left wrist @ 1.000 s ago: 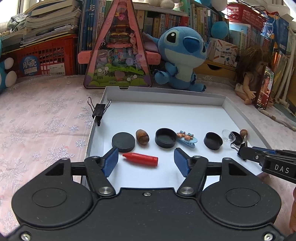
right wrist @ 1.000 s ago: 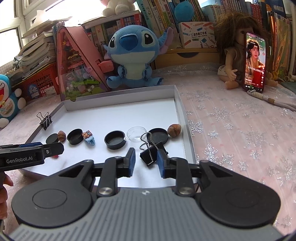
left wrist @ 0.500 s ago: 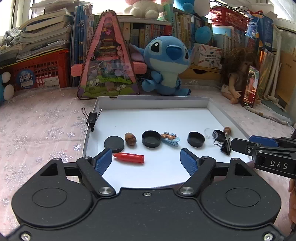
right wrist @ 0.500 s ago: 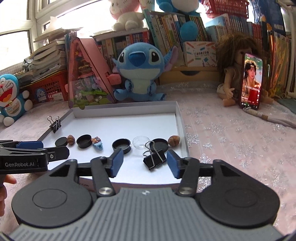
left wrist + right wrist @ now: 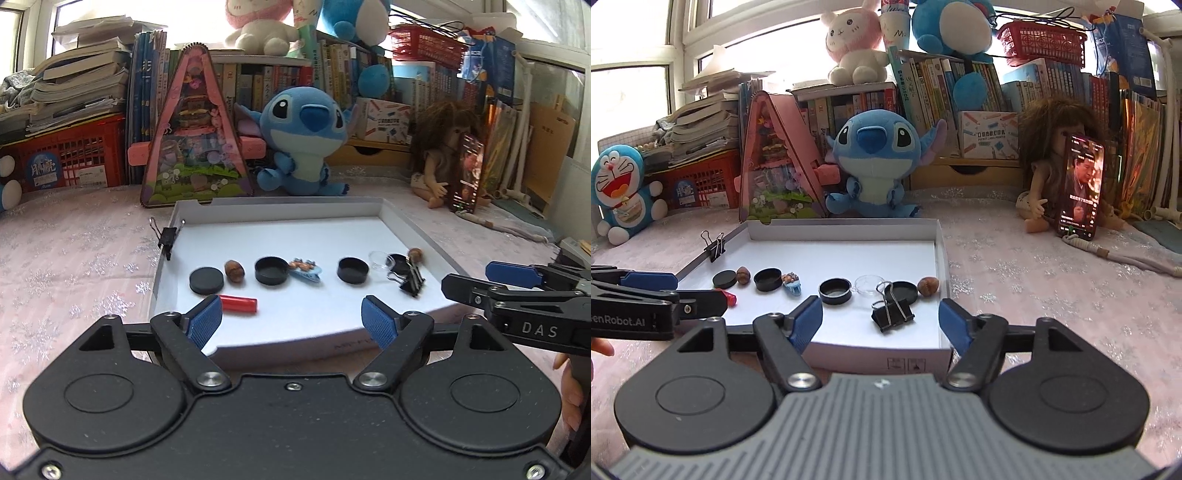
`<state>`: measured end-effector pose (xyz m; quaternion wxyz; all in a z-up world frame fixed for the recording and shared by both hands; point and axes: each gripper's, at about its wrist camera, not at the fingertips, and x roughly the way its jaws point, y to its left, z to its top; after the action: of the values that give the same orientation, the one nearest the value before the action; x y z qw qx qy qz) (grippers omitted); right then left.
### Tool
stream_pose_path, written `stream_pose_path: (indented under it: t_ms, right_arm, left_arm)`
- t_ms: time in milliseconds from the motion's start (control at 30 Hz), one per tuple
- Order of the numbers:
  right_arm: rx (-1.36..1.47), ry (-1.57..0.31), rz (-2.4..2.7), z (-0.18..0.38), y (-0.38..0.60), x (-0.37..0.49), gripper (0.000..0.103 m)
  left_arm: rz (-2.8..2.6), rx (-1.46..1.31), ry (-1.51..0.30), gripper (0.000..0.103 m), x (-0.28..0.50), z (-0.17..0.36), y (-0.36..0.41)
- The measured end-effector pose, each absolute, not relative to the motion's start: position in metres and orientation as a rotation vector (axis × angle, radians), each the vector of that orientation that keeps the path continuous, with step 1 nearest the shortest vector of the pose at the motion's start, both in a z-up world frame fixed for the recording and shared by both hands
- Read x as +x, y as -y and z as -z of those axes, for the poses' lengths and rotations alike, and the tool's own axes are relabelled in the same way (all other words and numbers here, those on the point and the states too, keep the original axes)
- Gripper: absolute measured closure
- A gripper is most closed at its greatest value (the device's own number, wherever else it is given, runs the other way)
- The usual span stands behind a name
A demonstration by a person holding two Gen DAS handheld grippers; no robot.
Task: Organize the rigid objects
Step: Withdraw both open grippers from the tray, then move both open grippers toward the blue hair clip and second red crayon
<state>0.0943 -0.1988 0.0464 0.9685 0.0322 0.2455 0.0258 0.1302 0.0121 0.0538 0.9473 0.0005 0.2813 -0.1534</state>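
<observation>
Just let go: left gripper [image 5: 291, 317] and right gripper [image 5: 881, 319] spread apart, empty. Red cap [image 5: 238, 304] and binder clip [image 5: 892, 314] lying near in the tray [image 5: 846, 225]; probably placed.

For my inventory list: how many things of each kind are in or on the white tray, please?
Black round caps: 4
Nuts: 2
Binder clips: 2
Clear dish: 1
Red cylinder: 1
Blue hair clip: 1
Total: 11
</observation>
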Motion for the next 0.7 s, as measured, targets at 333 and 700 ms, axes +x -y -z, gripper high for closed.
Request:
stream_pose_path:
  t_ms: [333,700]
  right_arm:
    - [0.034,-0.486,-0.049,-0.036,0.205,0.073,0.020]
    - [-0.030,-0.502,-0.072,-0.020,0.208,0.052,0.020]
  left_arm:
    - [0.362,0.007,-0.592,0.021,0.101,-0.043,-0.007]
    - [0.460,0.053,-0.630,0.022,0.066,-0.026,0.009]
